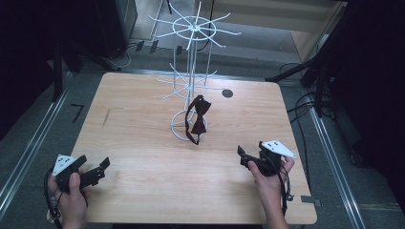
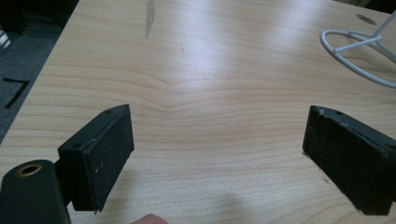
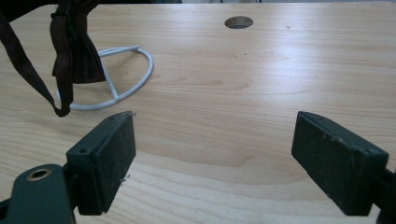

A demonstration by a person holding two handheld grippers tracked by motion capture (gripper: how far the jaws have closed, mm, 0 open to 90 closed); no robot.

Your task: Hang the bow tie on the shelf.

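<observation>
Looks like lab or recording studio: bare wooden table (image 1: 143,143) on grey carpet, dark stands and black drapes beyond both grippers, loose cables (image 1: 305,109) ahead-right of right gripper (image 1: 248,158), metal floor rail (image 1: 28,143) left of left gripper (image 1: 98,171).

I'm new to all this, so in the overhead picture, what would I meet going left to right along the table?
Left gripper → white wire rack with the dark bow tie hanging on it → small round hole in the table → right gripper.
</observation>
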